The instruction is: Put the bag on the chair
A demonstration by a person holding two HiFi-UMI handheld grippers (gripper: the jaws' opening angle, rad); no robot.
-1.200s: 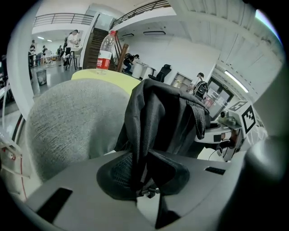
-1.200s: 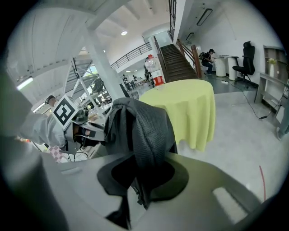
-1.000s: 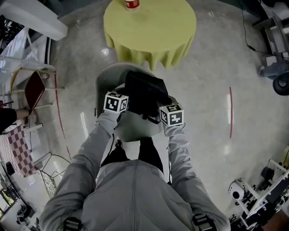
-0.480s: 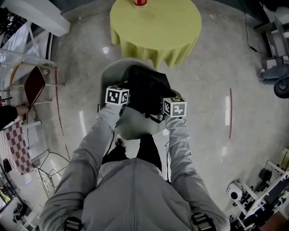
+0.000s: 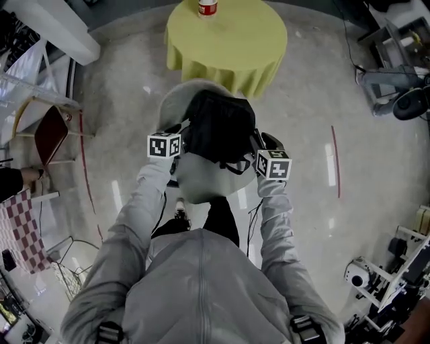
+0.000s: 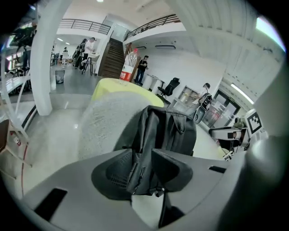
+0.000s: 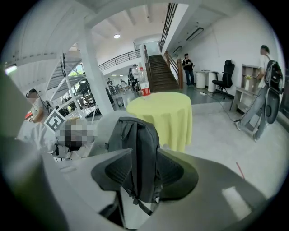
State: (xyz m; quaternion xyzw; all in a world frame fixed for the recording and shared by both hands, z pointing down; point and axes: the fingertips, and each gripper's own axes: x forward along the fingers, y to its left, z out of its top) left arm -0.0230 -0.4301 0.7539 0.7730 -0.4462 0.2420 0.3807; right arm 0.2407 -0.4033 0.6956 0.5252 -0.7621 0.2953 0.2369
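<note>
**Bag set on the chair, both hand-held grippers letting go**

The left hand-held gripper stands wide, its jaws having just been opening. The bag's side edge shows in the gap between them, but the pads do not press on it. The right hand-held gripper is likewise spread wide after just opening, with the bag's other side framed between its jaws and not clamped. The bag stands upright on the seat, leaning on the backrest.

The risk now, as I judge it, lies in pulling away. A loose strap hangs low between the left jaws, and another hangs between the right ones. Either could catch on a jaw as it backs off and drag the bag forward. With nothing gripping it, the tall, soft bag could also slump sideways or tip off the rounded seat onto the floor if it is nudged.

The head view alone shows both hand-held grippers flanking the bag at once and how much bare seat lies in front of it. It cannot show the jaws' gap or how upright the bag stands. Each gripper view gives that from its own side, and each also catches the other hand-held gripper's marker cube. The right gripper view shows the yellow-covered surface just beyond the chair, and the head view shows a red-and-white container standing on it.
</note>
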